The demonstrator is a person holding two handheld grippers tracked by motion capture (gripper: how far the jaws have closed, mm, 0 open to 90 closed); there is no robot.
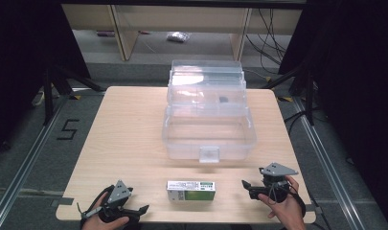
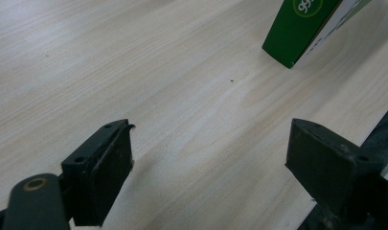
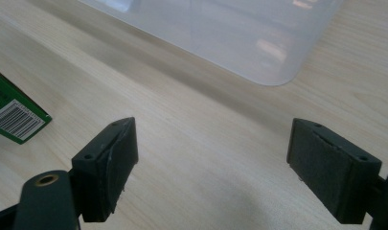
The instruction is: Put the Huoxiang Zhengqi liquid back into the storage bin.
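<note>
A: Anything readable, from the left?

B: A black "5" (image 1: 67,130) is marked on the floor left of the table (image 1: 129,124). The green-and-white box (image 1: 191,190) carries small print I cannot read; the left gripper view shows a white circle with "99" on its green face, the right gripper view a barcode.

A: And the tongs?

B: The left gripper (image 1: 142,209) sits at the near edge, jaws wide apart, holding nothing. The box lies flat between the two grippers, near the front edge, touching neither. The right gripper (image 1: 245,184) is also wide open and empty. The clear plastic bin (image 1: 208,139) stands open behind the box.
</note>
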